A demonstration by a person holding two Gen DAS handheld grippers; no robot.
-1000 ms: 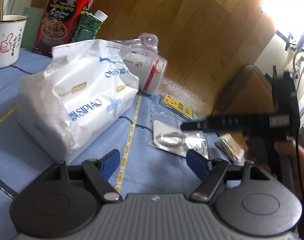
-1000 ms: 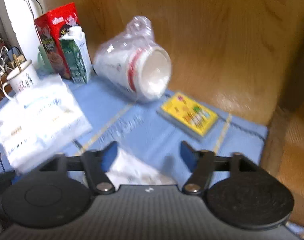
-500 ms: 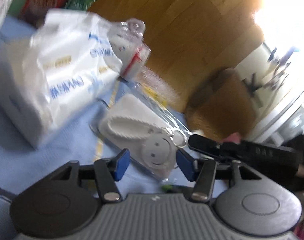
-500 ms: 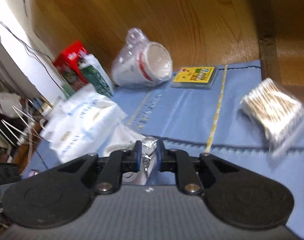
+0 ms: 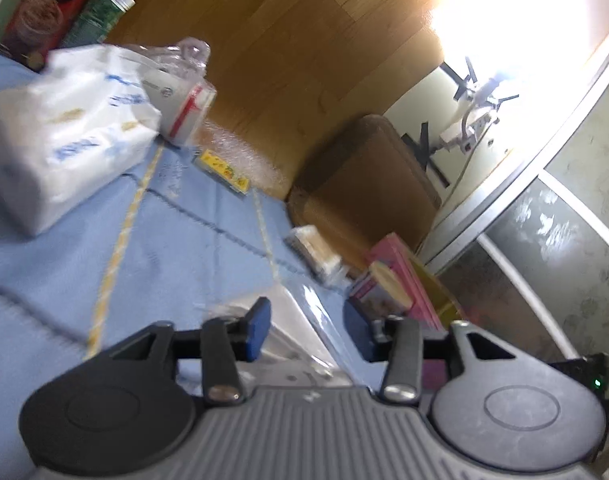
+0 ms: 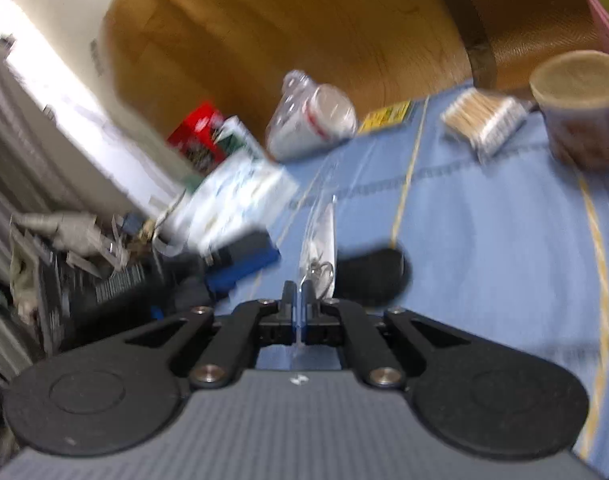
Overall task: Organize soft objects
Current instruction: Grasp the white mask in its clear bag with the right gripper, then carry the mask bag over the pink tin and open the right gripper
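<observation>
Pinching a clear plastic packet [image 6: 318,236] edge-on in my right claw [image 6: 298,300]. My left claw [image 5: 306,330] gapes, released, above the blue cloth [image 5: 176,232]

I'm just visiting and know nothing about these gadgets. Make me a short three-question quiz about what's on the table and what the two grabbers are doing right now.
1. True or false: the right gripper has its jaws shut on a clear plastic packet.
2. The left gripper has its jaws: A) open, B) clamped on the tissue pack, C) out of sight.
3. Fill in: the bundle of cotton swabs lies on the ______ tablecloth.

Key: 1 true; 2 A; 3 blue.
</observation>
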